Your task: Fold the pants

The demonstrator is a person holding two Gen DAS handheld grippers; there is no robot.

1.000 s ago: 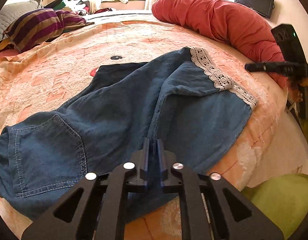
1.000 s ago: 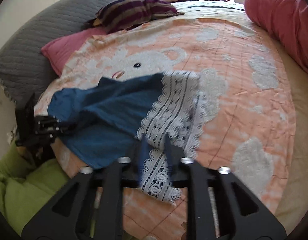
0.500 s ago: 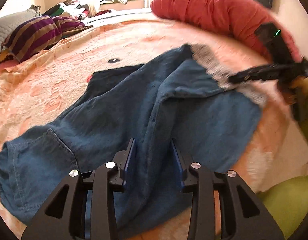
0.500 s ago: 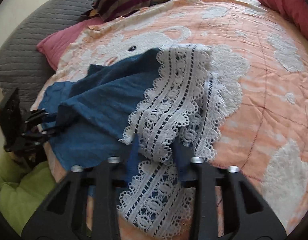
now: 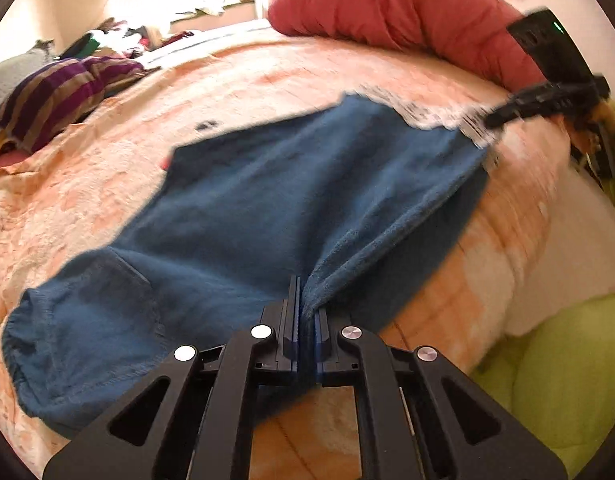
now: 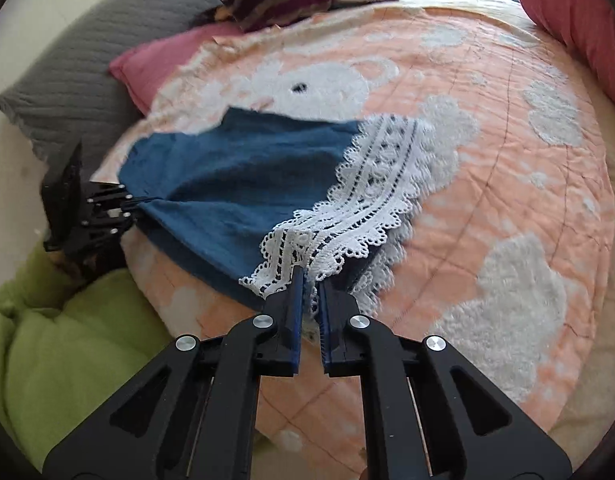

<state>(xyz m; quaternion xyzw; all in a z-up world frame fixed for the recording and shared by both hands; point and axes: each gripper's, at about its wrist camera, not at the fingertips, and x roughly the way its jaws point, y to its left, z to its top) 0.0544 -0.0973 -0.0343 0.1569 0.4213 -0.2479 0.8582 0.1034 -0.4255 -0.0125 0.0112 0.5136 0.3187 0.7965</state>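
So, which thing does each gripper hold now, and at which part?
Both hold the blue pants. The left gripper pinches a denim fold at the near edge of a leg; the right gripper pinches the white lace hem.

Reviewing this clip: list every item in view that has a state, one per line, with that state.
left gripper: jaws shut on a raised fold of the pants
right gripper: jaws shut on the lace hem
pants: spread on the bedspread, near edge pulled up between both grippers
lace hem: partly lifted, bunched at the right gripper
bedspread: laid flat over the bed
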